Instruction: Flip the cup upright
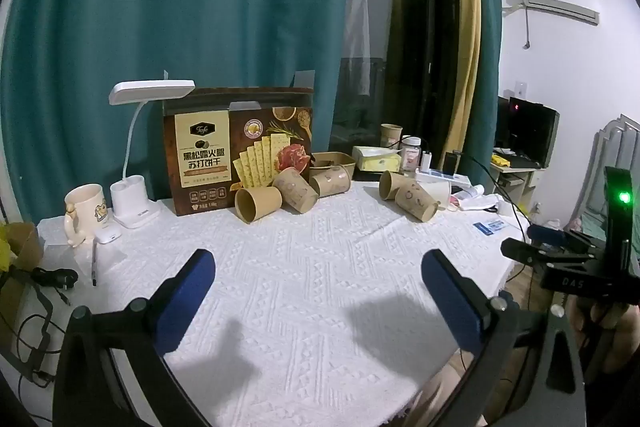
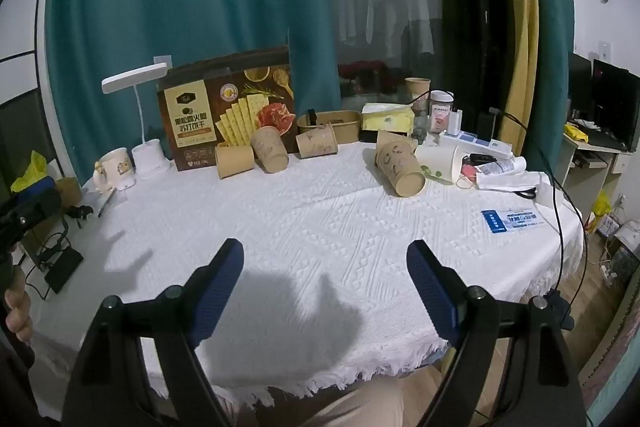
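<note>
Several brown paper cups lie on their sides at the far side of a table with a white cloth. One plain cup lies left, two printed cups beside it. A further printed cup lies to the right, next to a white cup on its side. My left gripper is open and empty, low over the near cloth. My right gripper is open and empty, near the front edge. Both are well short of the cups.
A cracker box stands behind the left cups, with a white desk lamp and a cream mug to its left. A brown tray, tissue box, jar and papers crowd the right.
</note>
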